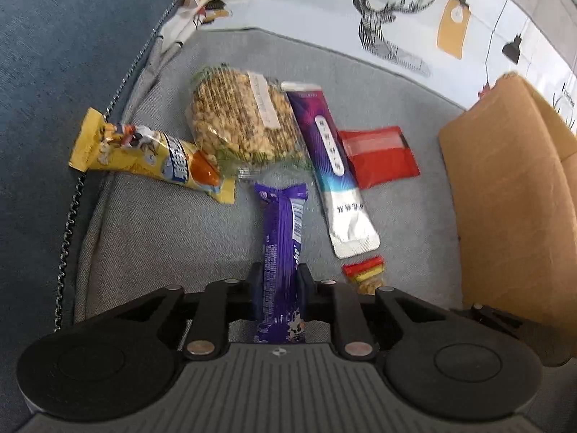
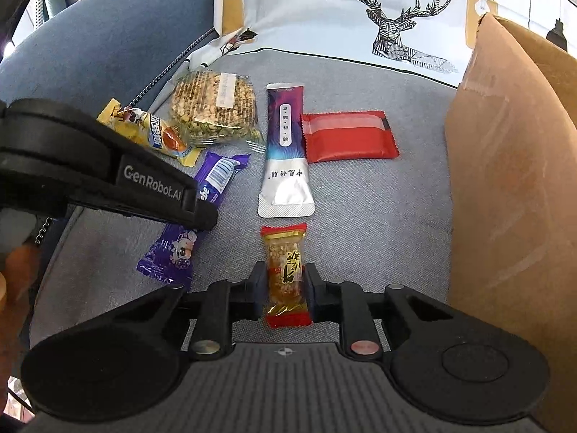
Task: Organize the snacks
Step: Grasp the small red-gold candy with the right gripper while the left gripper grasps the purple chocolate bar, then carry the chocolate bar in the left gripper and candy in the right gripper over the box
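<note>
Six snacks lie on the grey cushion [image 2: 378,216]. The left gripper [image 1: 279,281] is clamped on the purple bar [image 1: 281,238], left of the pouch [image 2: 286,151]. The right gripper [image 2: 285,281] is clamped on the peanut bar [image 2: 285,270], just below the pouch. One brown bag [image 2: 505,198] stands to the right; a deer pillow [image 2: 396,18] lies behind.

"GenRobot.AI" in grey letters on the black plastic left gripper [image 2: 202,213]. "FASHION HOME" in black capitals above the geometric deer on the white printed cushion cover [image 2: 324,11]. Chinese characters on the purple-and-silver sachet [image 2: 286,155] and the clear peanut candy wrapper with red ends [image 2: 285,270], too small to read.
</note>
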